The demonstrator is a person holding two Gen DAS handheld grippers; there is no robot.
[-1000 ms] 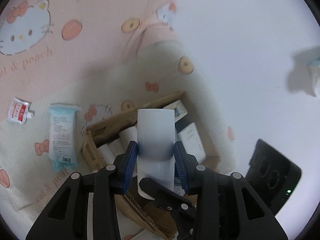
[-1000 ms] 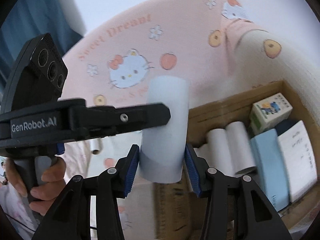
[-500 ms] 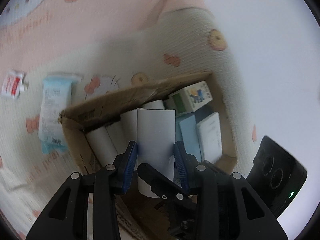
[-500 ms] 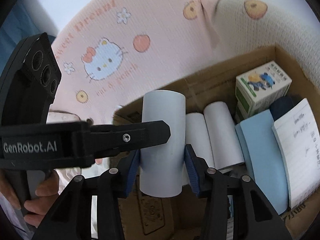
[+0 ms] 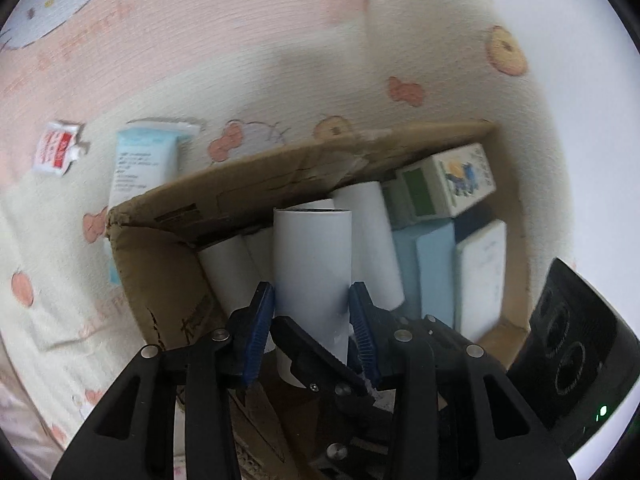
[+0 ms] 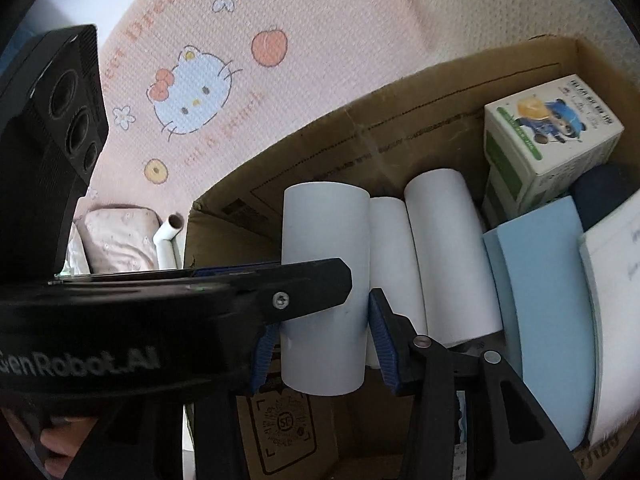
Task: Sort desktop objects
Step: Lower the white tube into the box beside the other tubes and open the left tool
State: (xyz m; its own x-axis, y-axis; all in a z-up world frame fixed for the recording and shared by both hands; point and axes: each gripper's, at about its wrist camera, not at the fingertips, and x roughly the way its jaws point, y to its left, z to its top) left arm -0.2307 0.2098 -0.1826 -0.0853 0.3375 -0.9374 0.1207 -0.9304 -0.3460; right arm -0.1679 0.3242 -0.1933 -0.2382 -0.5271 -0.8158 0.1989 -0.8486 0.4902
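Both grippers are shut on the same white paper roll, also seen in the right wrist view. My left gripper and my right gripper hold it just above the open cardboard box, over its left part. In the box lie other white rolls, a green-and-white carton, a light blue pad and a white notebook. A light blue tube and a red-and-white sachet lie on the cloth left of the box.
The box stands on a pink and cream Hello Kitty cloth. A white pipe piece and a floral pouch lie beyond the box's left wall. The box's far wall rises behind the rolls.
Both grippers moved forward and down with the roll, from above the cloth to low over the box. Both grips stayed shut.
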